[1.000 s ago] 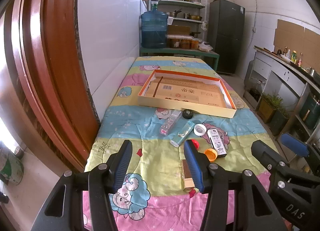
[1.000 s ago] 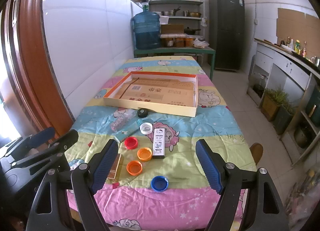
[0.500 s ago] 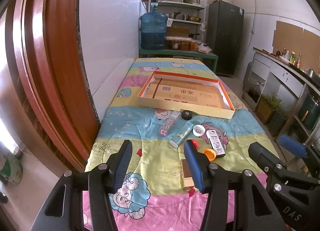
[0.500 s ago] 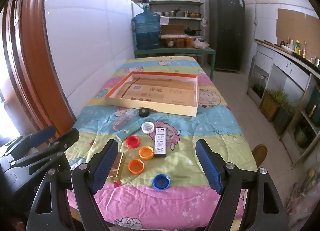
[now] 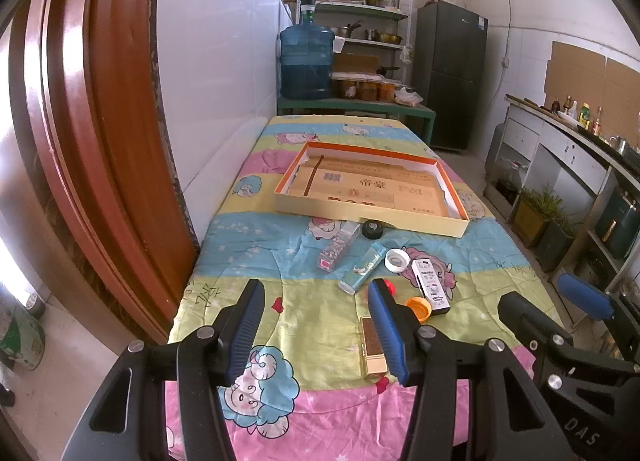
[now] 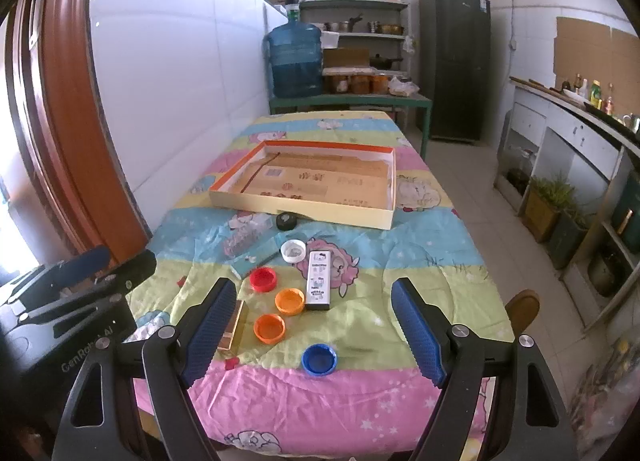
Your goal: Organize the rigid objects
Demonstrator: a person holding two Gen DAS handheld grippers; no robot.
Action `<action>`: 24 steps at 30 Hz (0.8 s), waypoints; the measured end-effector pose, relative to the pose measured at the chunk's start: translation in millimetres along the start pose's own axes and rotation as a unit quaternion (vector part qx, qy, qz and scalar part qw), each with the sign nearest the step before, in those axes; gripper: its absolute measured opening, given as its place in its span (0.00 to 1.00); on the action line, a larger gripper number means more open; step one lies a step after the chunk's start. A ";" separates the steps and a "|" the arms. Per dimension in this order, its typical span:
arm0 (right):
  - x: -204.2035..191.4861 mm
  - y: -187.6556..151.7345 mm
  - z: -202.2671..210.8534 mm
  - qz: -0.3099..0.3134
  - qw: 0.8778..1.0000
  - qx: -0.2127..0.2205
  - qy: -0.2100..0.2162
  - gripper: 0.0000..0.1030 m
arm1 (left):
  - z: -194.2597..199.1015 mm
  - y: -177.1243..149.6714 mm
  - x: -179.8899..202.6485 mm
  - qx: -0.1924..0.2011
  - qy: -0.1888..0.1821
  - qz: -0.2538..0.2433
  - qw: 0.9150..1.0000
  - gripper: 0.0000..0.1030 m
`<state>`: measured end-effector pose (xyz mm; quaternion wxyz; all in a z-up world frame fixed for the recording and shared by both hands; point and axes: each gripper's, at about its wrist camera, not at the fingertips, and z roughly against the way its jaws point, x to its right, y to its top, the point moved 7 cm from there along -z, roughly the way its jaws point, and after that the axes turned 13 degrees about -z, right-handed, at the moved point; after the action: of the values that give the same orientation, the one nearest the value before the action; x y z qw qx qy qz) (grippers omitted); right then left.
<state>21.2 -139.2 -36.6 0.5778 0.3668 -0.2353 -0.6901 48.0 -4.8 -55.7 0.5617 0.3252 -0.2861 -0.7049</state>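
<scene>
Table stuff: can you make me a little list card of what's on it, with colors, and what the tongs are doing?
tray: orange-rimmed box, empty of loose items
caps: red, two orange, blue, white, black
boxes: white, pink, teal, gold
cloth: cartoon quilt
left tongs: open, holding nothing
right tongs: open, holding nothing

A shallow orange-rimmed cardboard tray (image 6: 384,217) lies open on the cartoon bedsheet, with a black cap (image 6: 286,220) touching its near wall. Nearer lie a clear pink box (image 5: 338,246), teal tube (image 5: 362,267), white cap (image 6: 293,251) and white flat box (image 6: 318,280). Red (image 6: 263,279), two orange (image 6: 289,301) (image 6: 269,327) and blue (image 6: 318,359) caps sit open-side up, beside a brown-gold box (image 5: 373,347).
</scene>
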 end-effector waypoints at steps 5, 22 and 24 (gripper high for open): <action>4.5 -4.5 -1.9 -0.002 1.000 -0.004 0.006 0.79 | -3.7 -1.7 -1.0 -0.004 0.000 0.001 1.000 0.52; 16.8 -34.3 -34.2 0.000 0.999 -0.040 0.008 0.79 | -33.5 -22.5 -8.4 -0.029 -0.017 0.023 0.999 0.52; 18.8 -39.7 -39.1 0.001 0.999 -0.046 0.005 0.79 | -39.9 -26.6 -3.9 -0.036 -0.027 0.022 0.999 0.53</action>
<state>25.6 -144.7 -95.0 0.5959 0.3433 -0.2004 -0.6978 63.6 2.9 -100.6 0.5805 0.2792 -0.2828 -0.7107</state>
